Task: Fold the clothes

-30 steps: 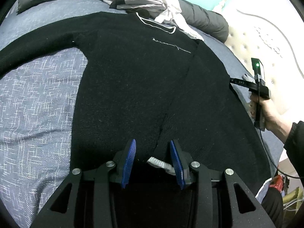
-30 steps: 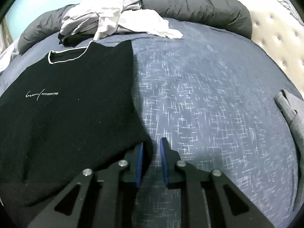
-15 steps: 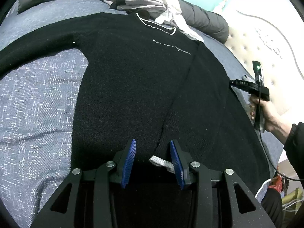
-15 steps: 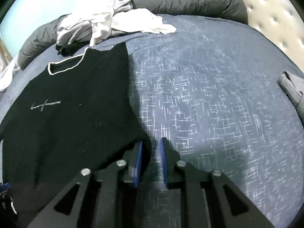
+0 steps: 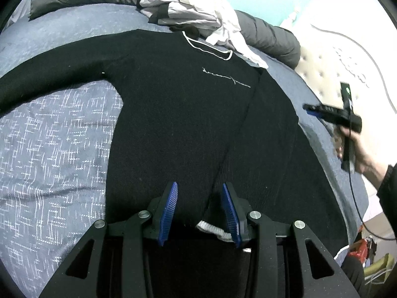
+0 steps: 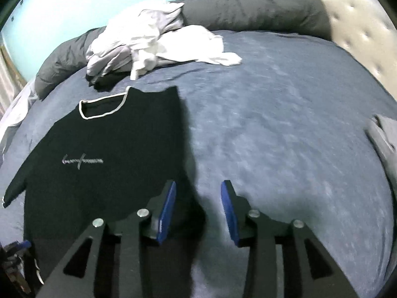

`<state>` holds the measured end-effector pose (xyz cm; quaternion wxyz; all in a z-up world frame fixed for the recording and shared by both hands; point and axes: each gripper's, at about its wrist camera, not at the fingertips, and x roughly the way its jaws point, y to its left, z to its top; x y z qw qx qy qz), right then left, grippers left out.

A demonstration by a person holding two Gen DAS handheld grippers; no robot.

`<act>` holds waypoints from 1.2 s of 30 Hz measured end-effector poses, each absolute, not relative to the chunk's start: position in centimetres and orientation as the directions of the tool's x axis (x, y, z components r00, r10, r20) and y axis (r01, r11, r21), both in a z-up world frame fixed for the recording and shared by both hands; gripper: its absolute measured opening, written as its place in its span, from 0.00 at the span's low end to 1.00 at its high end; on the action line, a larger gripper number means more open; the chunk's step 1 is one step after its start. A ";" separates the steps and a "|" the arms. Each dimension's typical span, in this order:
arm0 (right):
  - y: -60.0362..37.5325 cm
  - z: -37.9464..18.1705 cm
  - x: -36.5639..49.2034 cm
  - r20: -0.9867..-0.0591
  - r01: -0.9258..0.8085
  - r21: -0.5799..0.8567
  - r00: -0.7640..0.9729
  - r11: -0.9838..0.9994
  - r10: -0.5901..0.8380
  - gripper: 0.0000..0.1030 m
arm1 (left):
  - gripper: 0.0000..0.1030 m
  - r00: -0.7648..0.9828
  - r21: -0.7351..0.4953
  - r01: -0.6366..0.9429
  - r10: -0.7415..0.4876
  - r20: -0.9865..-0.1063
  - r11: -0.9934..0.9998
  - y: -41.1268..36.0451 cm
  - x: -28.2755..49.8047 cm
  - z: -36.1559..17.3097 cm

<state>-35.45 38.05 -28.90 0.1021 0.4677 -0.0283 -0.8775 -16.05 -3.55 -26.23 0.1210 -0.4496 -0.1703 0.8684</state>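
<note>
A black sweater with a white-trimmed neck lies face up on the blue-grey bed. One sleeve is folded across its body, and that sleeve's white cuff rests beside the right pad of my left gripper. That gripper hovers over the hem, jaws apart and pressing on nothing. In the right wrist view my right gripper hangs above the folded edge of the sweater. Its jaws are opening with only bedding and the sweater's edge below them. The left wrist view shows the right gripper held in a hand.
A heap of white and grey clothes lies at the back of the bed against a dark grey rolled duvet. A tufted headboard rises on the right. A grey garment lies at the bed's right edge.
The right gripper's jaws have spread apart and it has lifted off the sweater's folded edge. The left gripper and the cuff have stayed put.
</note>
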 end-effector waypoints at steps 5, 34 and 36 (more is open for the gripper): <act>36.2 -29.2 -39.7 -0.818 0.144 0.181 -0.527 -0.973 -0.230 0.40 | 0.40 -0.570 -0.398 -0.057 0.357 -0.740 -0.916 -4.0 -16.4 -26.1; 36.1 -33.6 -49.8 -0.827 0.050 0.260 -0.504 -0.964 -0.249 0.07 | 0.40 -0.565 -0.418 -0.061 0.376 -0.734 -0.907 -5.6 -17.5 -26.4; 35.7 -33.6 -49.8 -0.835 0.060 0.225 -0.502 -0.973 -0.224 0.08 | 0.40 -0.564 -0.417 -0.061 0.376 -0.735 -0.907 -5.7 -17.5 -26.4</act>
